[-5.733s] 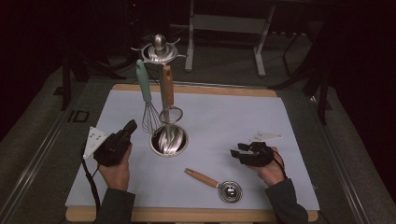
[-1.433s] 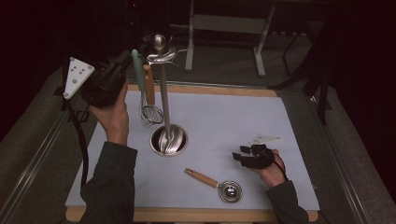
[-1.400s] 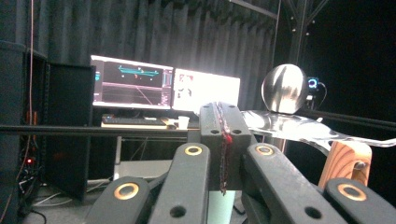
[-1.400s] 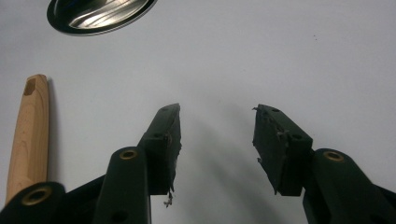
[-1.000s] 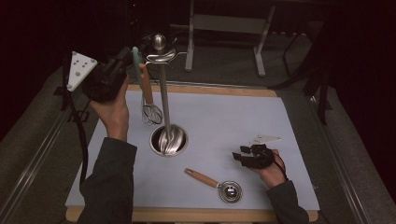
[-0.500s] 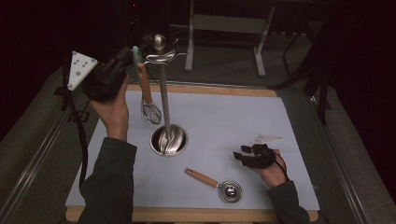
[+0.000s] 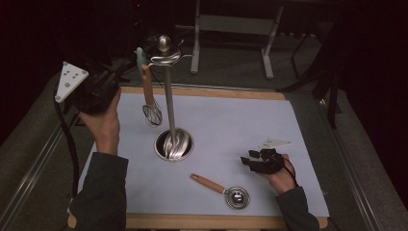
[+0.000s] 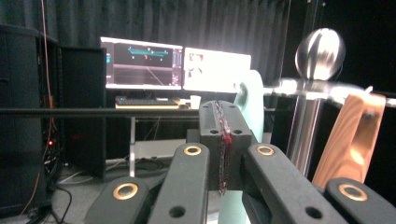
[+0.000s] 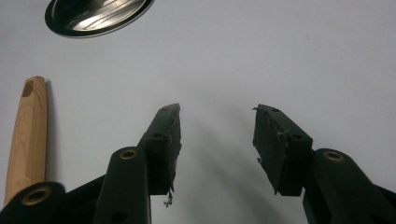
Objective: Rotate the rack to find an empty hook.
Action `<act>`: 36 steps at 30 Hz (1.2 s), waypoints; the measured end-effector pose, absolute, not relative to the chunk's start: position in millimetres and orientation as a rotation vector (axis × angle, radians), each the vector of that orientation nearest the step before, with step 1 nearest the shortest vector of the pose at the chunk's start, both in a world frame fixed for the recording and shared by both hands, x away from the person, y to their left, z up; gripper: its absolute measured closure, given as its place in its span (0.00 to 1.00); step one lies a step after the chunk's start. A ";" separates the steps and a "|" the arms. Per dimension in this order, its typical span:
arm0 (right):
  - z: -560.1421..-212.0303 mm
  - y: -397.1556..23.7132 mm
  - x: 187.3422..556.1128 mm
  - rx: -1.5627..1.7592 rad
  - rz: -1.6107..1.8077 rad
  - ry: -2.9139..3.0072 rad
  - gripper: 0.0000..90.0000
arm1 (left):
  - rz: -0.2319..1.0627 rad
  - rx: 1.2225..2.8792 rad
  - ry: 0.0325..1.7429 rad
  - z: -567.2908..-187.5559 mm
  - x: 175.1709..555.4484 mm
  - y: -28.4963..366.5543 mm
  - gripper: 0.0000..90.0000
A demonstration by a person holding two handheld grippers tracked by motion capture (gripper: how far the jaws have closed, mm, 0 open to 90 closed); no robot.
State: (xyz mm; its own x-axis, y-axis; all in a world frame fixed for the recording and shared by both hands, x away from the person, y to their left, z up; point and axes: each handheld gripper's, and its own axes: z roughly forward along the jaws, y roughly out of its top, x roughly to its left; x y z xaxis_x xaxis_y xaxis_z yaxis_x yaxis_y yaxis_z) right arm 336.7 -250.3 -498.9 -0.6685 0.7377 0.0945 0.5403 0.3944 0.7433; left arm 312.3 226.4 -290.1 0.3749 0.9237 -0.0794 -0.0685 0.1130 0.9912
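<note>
The whisk (image 7: 150, 98) hangs from the top of the steel stand (image 7: 169, 103), its mint handle (image 8: 250, 100) just beyond the left gripper (image 8: 223, 140), whose fingers are pressed together on nothing. A wooden handle (image 8: 352, 137) hangs beside it. The stand rises from a round base on the white mat (image 7: 250, 125). The right gripper (image 9: 217, 144) rests low over the mat, fingers apart and empty, near a wooden-handled strainer (image 7: 222, 190) lying on the counter.
</note>
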 end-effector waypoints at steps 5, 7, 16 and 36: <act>-499.6 -249.4 336.6 1.127 1.137 2.408 0.57 | 0.896 1.272 0.926 -301.9 307.8 232.7 0.99; -499.6 -249.4 336.7 1.122 1.136 2.408 0.57 | 0.894 1.293 0.933 -307.4 306.7 234.2 0.99; -499.2 -250.5 336.5 1.126 1.138 2.404 0.57 | 0.855 1.372 0.986 -343.0 304.1 240.7 0.98; -502.0 -251.1 337.0 1.137 1.132 2.412 0.57 | 0.795 1.493 1.125 -416.5 302.5 244.7 0.96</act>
